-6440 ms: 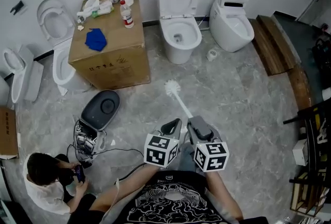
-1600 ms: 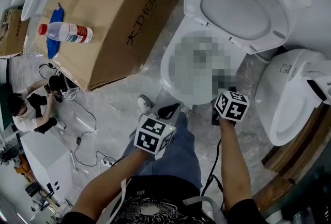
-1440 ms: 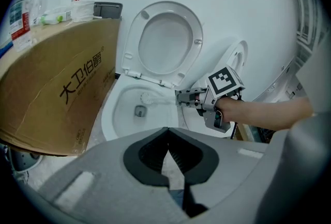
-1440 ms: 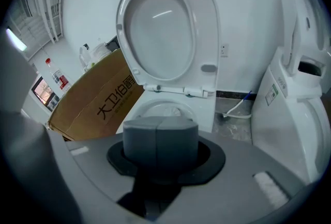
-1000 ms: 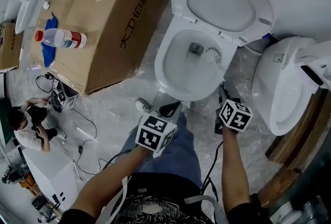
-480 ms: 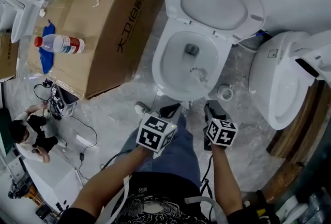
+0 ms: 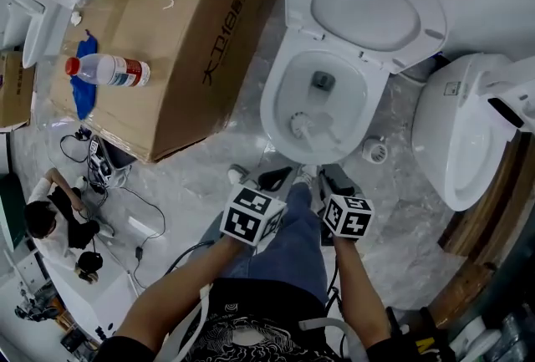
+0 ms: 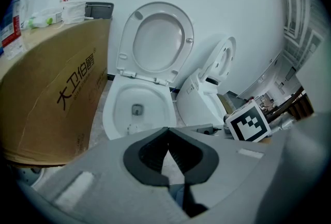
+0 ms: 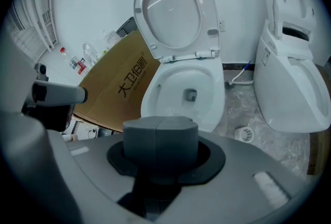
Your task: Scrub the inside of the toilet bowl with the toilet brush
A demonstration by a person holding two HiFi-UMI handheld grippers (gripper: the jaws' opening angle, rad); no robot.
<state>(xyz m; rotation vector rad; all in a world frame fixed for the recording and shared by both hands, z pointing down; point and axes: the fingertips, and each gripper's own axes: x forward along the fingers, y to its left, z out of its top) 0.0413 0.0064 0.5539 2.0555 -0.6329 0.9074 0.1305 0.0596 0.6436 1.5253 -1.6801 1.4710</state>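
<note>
The brush (image 7: pixel 301 125) head has swept across the bowl (image 7: pixel 268 108). A second ago it was against the right-hand wall near the drain, half a second ago it was at the front middle, and now it sits low on the front left. The right gripper (image 7: pixel 334 180) has slid left along the near rim with it and has come close to the left gripper (image 7: pixel 276 179).

The brush is inside the bowl, with its bristles against the porcelain below the rim and short of the drain. Its long axis runs from the right gripper at the near rim forward, down and to the person's left, head end lowest. That slant probably lets the bristles press on the curved wall while the gripper stays clear above the rim.

The right gripper's jaws are closed tight. The handle is barely visible between them in its own view, but the head view shows it leading straight to them, so I judge they clamp its top end. The left gripper's pads meet at the tips with nothing between them. It hangs idle just in front of the bowl, out of the stroke's way.

The seat (image 7: pixel 368 5) is up against the wall, leaving the bowl open.
</note>
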